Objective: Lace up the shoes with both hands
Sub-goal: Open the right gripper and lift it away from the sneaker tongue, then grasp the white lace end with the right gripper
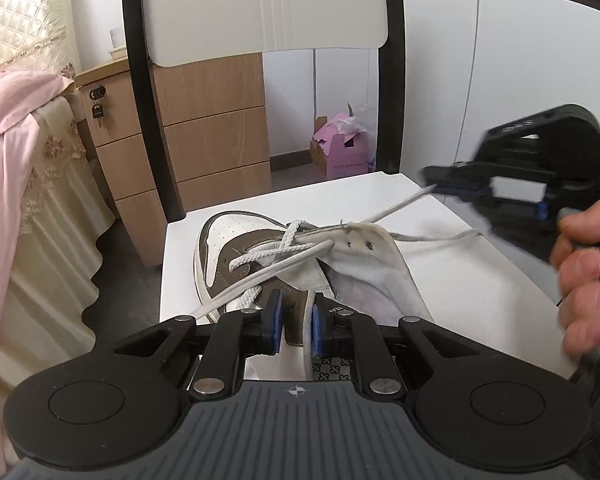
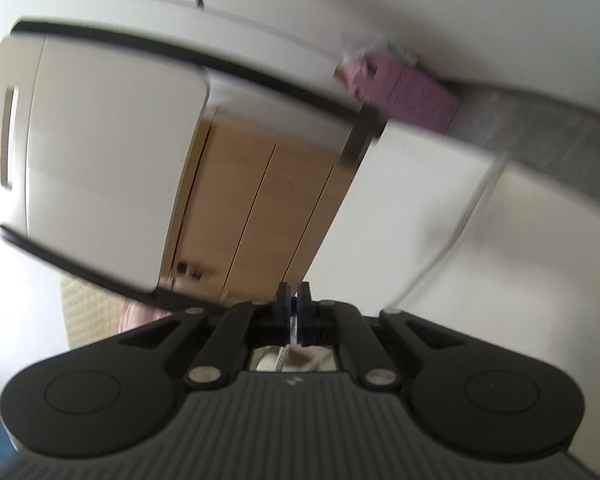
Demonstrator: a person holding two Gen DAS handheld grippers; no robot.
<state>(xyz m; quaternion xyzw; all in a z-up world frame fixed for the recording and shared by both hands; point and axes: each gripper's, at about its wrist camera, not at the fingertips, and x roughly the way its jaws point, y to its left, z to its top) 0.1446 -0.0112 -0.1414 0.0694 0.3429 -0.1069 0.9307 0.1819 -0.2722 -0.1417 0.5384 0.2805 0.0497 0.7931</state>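
The left gripper [image 1: 296,316] stood slightly open around the shoe's [image 1: 268,264] heel edge, a lace [image 1: 309,332] hanging between its pads. The shoe lay on a white chair [image 1: 440,280]. Farther right, the right gripper [image 1: 434,182], hand-held, pinched another lace end [image 1: 404,204] taut.

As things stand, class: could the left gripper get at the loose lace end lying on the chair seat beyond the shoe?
Probably not directly: the left gripper sits behind the shoe, which blocks the loose lace end.
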